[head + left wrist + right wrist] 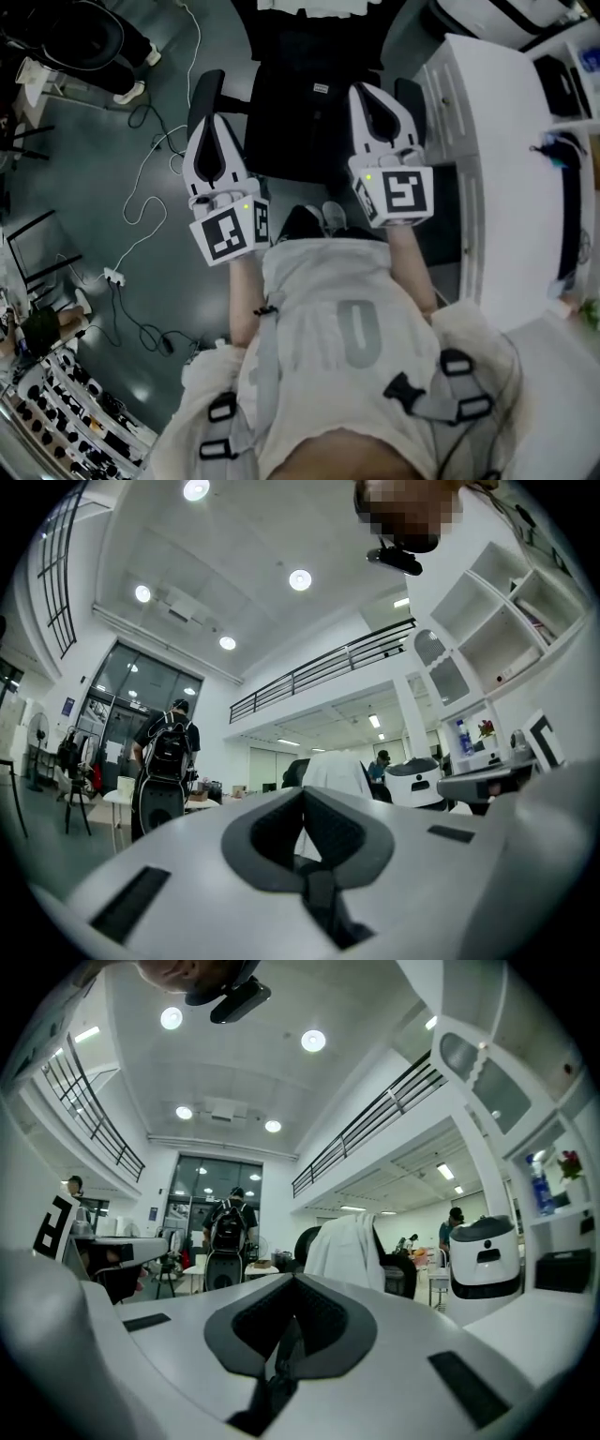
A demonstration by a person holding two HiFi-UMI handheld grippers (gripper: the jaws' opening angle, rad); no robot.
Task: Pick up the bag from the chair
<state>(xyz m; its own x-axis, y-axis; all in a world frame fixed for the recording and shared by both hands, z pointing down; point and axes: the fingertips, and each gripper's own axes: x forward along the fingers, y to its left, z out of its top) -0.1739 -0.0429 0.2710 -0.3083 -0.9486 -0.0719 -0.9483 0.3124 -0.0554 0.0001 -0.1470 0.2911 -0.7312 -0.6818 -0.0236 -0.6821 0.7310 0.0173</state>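
Head view: dim, cool cast. Floor (94, 159) left of chair (309, 122) dark, faint sheen; desk (487, 141) right of chair brightest, near washed out. Strong fisheye bend at edges.
Gripper views: bright, even; round ceiling lamps (313, 1041) high above chair glare white. Left gripper (302, 794), right gripper (292, 1283) in front of chair soft, unfocused; chair sharper. Black circular vignette.

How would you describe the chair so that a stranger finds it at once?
Find the long white desk at the head view's right. Directly left of it stands a black office chair. Only it has a white cloth draped over its backrest.
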